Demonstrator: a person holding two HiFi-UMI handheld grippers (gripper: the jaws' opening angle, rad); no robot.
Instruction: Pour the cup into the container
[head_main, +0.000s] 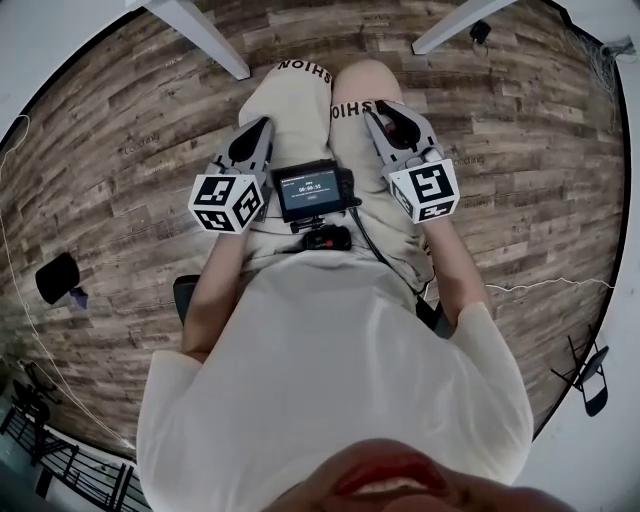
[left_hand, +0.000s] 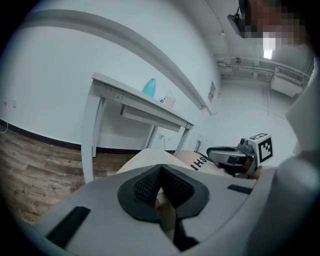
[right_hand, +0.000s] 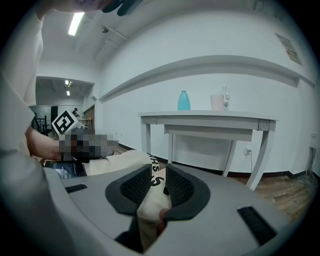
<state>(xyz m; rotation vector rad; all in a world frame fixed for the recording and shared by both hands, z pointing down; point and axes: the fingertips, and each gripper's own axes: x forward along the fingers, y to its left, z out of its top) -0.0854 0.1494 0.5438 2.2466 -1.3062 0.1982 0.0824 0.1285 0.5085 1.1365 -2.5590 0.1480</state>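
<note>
Both grippers are resting on the lap, empty: left gripper (left_hand: 160, 172) jaws are sitting together, right gripper (right_hand: 157, 175) jaws are standing slightly apart with only shorts showing behind. The cup (right_hand: 216, 102) is standing upright on the table (right_hand: 210, 117), upper right of the right gripper view, just right of the teal container (right_hand: 183, 100). Both are sitting well apart from the grippers, straight ahead, so the right gripper is probably lying nearer the cup.

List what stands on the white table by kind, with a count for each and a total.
On the white table:
teal container: 1
pale cup: 1
small clear bottle: 1
Total: 3
</note>
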